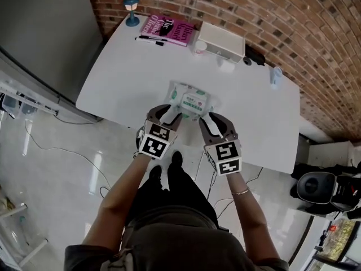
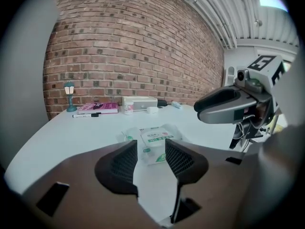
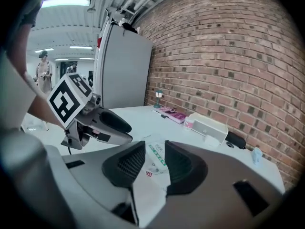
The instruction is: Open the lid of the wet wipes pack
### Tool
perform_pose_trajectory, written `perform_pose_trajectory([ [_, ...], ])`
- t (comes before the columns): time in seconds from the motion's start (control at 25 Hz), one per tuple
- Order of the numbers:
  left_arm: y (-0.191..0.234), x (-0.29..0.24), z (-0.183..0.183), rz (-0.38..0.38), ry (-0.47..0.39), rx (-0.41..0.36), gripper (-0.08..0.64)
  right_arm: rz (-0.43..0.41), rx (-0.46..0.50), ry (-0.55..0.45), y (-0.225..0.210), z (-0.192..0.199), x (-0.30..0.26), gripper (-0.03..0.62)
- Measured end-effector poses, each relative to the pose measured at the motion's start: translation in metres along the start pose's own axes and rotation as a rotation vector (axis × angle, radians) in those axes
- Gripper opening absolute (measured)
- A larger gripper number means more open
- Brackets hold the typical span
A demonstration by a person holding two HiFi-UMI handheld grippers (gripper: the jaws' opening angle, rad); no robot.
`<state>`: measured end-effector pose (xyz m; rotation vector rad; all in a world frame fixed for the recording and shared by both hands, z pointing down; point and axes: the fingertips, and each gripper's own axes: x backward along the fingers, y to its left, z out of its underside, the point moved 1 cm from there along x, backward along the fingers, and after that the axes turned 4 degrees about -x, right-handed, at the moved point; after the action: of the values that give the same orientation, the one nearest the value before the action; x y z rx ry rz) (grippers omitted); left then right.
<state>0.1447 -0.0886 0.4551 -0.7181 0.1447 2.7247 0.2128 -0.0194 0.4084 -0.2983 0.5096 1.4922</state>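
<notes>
The wet wipes pack (image 1: pixel 192 100) lies flat on the white table (image 1: pixel 124 78), near its front edge; its white lid with green print lies down against the pack. My left gripper (image 1: pixel 166 113) stands open just in front of the pack's left end, apart from it. Open too, my right gripper (image 1: pixel 214 118) is in front of the right end. In the left gripper view the pack (image 2: pixel 157 135) shows beyond the open left gripper (image 2: pixel 151 142). In the right gripper view the pack (image 3: pixel 155 162) shows in the gap of the right gripper (image 3: pixel 154 144), untouched.
At the table's far edge stand a small blue lamp (image 1: pixel 132 10), a pink book (image 1: pixel 172 30), a black marker (image 1: pixel 151 39), a small jar (image 1: pixel 199 47), a white box (image 1: pixel 221 41) and a pale bottle (image 1: pixel 275 76). A brick wall runs behind.
</notes>
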Motion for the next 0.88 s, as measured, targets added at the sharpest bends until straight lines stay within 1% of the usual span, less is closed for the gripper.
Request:
perform_pose_trajectory([
  [0.24,0.004,-0.015,0.002,-0.033,0.038,0.012,0.179,-0.072,0.078,0.046,-0.004,0.0,-0.022,0.133],
  [0.56,-0.001,-0.035,0.004,-0.033,0.079,0.028,0.179,-0.16,0.179,0.119,-0.004,0.012,-0.041,0.135],
  [0.68,-0.005,-0.043,0.007,-0.032,0.116,0.011,0.179,-0.177,0.206,0.144,-0.005,0.016,-0.046,0.138],
  [0.8,-0.006,-0.05,0.016,-0.043,0.169,-0.016,0.179,-0.199,0.235,0.167,-0.004,0.02,-0.05,0.14],
  [0.88,-0.005,-0.052,0.02,-0.051,0.188,-0.026,0.179,-0.218,0.248,0.182,-0.003,0.022,-0.053,0.14],
])
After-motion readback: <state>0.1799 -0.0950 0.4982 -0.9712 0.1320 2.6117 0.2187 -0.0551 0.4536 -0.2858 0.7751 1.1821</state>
